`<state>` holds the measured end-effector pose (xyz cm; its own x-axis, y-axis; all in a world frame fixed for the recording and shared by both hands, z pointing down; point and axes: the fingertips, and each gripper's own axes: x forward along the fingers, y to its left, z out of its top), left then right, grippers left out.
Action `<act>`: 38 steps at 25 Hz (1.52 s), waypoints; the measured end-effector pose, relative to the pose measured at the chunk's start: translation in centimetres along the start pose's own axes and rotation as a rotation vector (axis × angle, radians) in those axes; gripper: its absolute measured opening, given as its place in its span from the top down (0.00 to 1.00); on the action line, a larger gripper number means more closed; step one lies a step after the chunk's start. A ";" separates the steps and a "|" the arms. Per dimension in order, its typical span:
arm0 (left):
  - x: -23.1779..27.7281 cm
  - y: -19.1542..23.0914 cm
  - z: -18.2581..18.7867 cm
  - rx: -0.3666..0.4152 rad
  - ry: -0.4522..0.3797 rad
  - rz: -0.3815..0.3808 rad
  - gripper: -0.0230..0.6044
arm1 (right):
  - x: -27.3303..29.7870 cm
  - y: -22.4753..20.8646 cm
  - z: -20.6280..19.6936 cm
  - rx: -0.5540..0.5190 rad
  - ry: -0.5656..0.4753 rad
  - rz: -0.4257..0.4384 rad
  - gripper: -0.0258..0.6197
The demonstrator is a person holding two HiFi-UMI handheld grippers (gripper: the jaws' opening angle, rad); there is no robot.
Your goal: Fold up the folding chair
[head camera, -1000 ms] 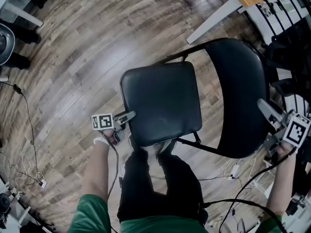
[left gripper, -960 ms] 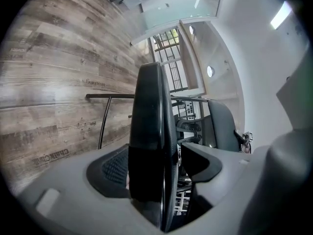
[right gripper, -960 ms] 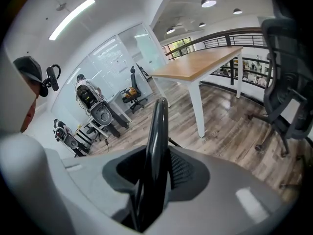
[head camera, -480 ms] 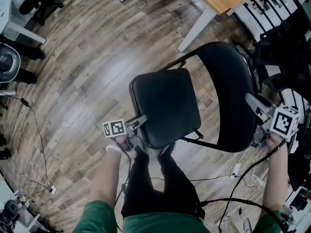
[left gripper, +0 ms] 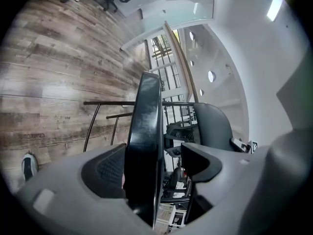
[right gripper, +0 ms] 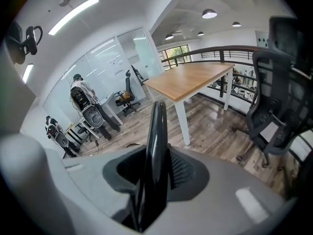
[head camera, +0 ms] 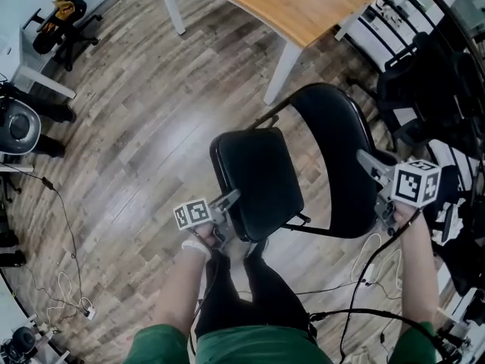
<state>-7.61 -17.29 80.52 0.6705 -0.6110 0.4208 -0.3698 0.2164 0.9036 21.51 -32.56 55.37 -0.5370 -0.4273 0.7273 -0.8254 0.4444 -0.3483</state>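
The black folding chair stands on the wood floor with its padded seat (head camera: 258, 174) tipped up toward the backrest (head camera: 333, 154). My left gripper (head camera: 229, 200) is at the seat's front edge. In the left gripper view the seat (left gripper: 145, 116) runs edge-on between the jaws, lying against one pad, with a gap to the other. My right gripper (head camera: 369, 162) clamps the backrest's side edge. In the right gripper view the backrest (right gripper: 157, 126) sits tight between both pads.
A wooden table (head camera: 303, 6) with white legs stands just behind the chair. A black office chair (head camera: 424, 74) and a railing are at the right. Cables (head camera: 364, 268) trail on the floor by the person's legs (head camera: 250, 294). Equipment (head camera: 19, 123) stands at the far left.
The seat's front edge has risen with my left gripper and the seat now tilts steeply toward the backrest. My right gripper has moved up and inward with the backrest.
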 end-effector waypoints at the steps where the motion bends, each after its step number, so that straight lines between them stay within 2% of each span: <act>1: 0.3 -0.6 -0.1 -0.005 -0.008 0.008 0.43 | -0.2 -0.2 0.2 -0.004 -0.001 0.002 0.77; 8: 2.5 -4.8 -0.8 0.002 -0.033 0.047 0.42 | -1.4 -0.3 1.3 -0.023 0.006 -0.005 0.77; 21: 6.1 -11.3 -2.4 0.060 -0.036 0.172 0.42 | -3.2 3.4 2.4 -0.035 0.003 -0.023 0.77; 31: 9.8 -16.4 -3.8 0.096 -0.008 0.155 0.41 | -4.4 5.6 3.3 0.011 -0.021 0.042 0.77; 38: 11.6 -17.5 -4.4 0.114 0.026 0.190 0.41 | -4.8 4.4 3.5 -0.030 -0.008 -0.024 0.77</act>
<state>9.43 -24.84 69.95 0.5979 -0.5475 0.5855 -0.5601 0.2372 0.7938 19.87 -31.33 48.31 -0.5186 -0.4446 0.7303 -0.8325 0.4573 -0.3128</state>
